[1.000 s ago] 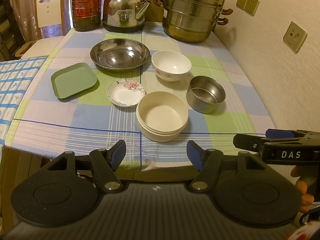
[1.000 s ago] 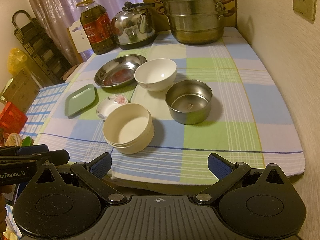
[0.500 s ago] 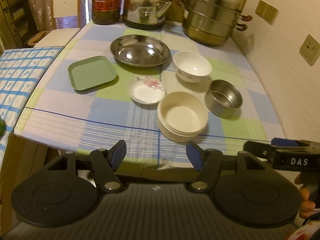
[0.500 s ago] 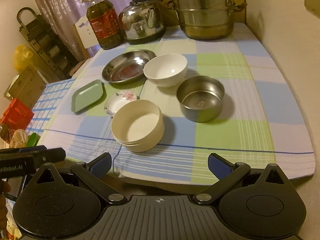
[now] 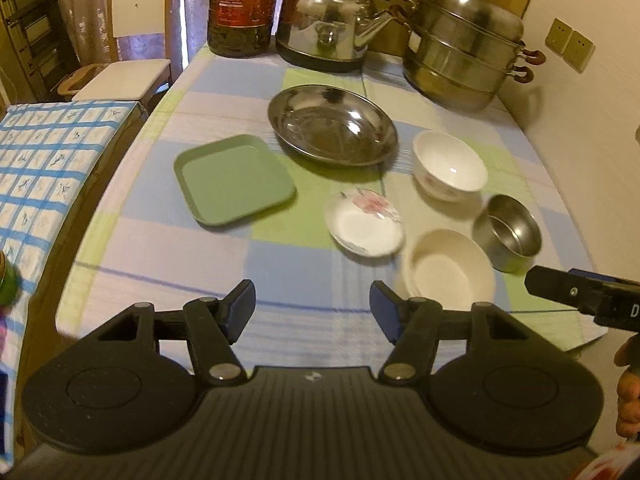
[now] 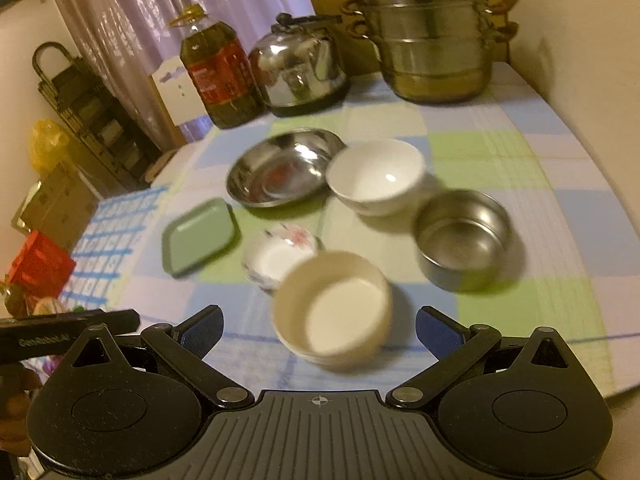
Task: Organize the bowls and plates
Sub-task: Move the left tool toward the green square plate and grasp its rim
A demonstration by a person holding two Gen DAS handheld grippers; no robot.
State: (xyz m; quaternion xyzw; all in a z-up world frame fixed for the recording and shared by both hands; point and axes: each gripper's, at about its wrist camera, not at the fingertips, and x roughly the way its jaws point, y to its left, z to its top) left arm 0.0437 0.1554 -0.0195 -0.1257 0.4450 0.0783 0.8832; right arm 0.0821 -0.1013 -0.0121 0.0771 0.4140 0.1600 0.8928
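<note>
A: Where do you stand?

B: You are on the approach. Your left gripper (image 5: 312,310) has just been narrowing its jaws a little, yet they gape with nothing between; your right gripper (image 6: 319,332) spreads wide before the cream bowl (image 6: 334,312).

A: And next?

B: Judging so, straddle its rim squarely; the flowered saucer (image 6: 280,256) sits just beside it.

Left gripper (image 5: 312,306) at lower centre, jaws apart and just narrowing with nothing between; green plate (image 5: 234,179) centre-left, cream bowl (image 5: 450,274) lower right.
</note>
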